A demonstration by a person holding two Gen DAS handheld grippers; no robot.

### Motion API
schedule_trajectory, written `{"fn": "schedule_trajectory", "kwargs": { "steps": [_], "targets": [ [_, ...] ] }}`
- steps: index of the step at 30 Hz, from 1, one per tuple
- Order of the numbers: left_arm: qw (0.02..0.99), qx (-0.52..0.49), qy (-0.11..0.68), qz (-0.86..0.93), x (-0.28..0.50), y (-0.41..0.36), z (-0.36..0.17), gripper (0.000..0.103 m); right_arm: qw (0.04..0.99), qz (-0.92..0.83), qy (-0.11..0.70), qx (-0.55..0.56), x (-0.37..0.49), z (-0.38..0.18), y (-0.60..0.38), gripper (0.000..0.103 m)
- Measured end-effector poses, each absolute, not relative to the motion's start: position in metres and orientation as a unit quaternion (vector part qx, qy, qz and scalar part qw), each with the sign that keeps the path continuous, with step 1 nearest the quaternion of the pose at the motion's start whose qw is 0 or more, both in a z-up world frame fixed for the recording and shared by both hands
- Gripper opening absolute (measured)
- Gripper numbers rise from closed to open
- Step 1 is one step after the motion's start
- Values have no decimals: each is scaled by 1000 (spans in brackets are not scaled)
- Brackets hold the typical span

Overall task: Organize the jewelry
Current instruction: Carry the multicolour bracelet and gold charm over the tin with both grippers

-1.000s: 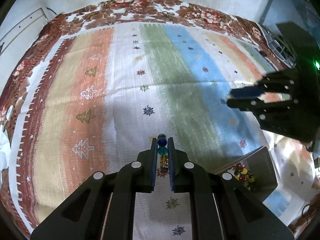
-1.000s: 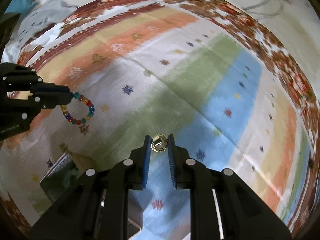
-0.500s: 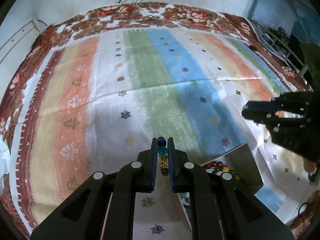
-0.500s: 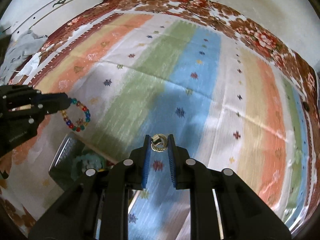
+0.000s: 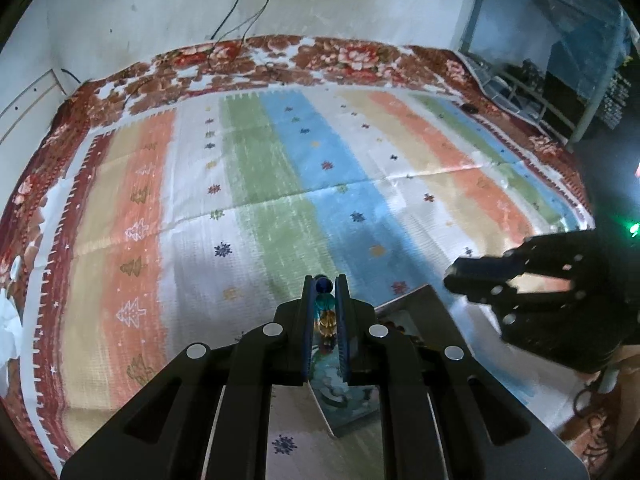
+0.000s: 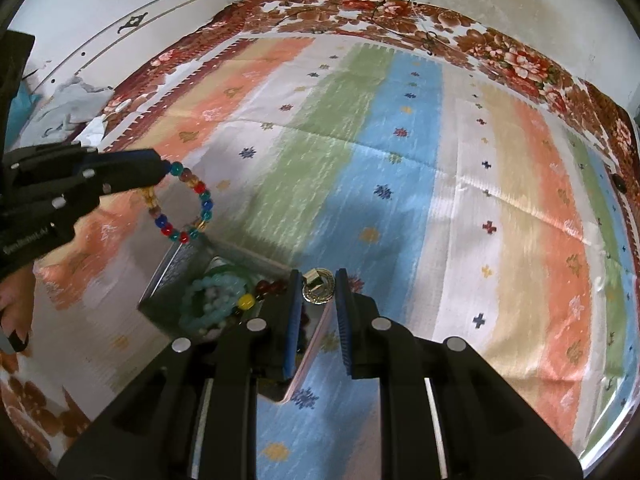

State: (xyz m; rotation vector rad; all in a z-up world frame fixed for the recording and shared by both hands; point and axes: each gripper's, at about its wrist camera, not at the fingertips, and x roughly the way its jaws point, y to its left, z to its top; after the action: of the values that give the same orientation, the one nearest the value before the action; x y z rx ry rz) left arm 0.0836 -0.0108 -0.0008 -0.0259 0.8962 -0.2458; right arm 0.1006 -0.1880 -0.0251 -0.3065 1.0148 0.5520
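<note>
In the left wrist view, the left hand-held gripper (image 5: 325,286) has its two fingers pressed together on one beaded bracelet (image 5: 325,304), of which a blue, a teal and an amber bead show in a line between the pads. Below it stands one open metal box (image 5: 436,312) on the striped cloth (image 5: 280,184), and a few dark red beads are seen at the box's inner edge. The right hand-held gripper (image 5: 454,274) is at the right side, above the cloth near the box; from here I cannot tell what it carries. In the right wrist view, the right hand-held gripper (image 6: 317,286) is clamped on one gold-coloured ring (image 6: 317,294) with a small square top, held just above the near wall of the metal box (image 6: 176,260). Inside the box lie one pale teal bead bracelet (image 6: 208,300) and one string of dark red beads (image 6: 272,288) with one yellow bead. The left hand-held gripper (image 6: 162,168) is at the left, and the multicoloured beaded bracelet (image 6: 188,208) hangs from its tip as one full loop, just above the far corner of the box.
</note>
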Motion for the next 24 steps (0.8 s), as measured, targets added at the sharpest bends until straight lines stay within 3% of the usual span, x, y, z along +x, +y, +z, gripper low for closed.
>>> {"fn": "schedule_trajectory", "kwargs": {
  "steps": [24],
  "targets": [
    [899,9,416,-134,25,-48,-6,9,822,283,482,-109,65,-32,-194,18]
  ]
}}
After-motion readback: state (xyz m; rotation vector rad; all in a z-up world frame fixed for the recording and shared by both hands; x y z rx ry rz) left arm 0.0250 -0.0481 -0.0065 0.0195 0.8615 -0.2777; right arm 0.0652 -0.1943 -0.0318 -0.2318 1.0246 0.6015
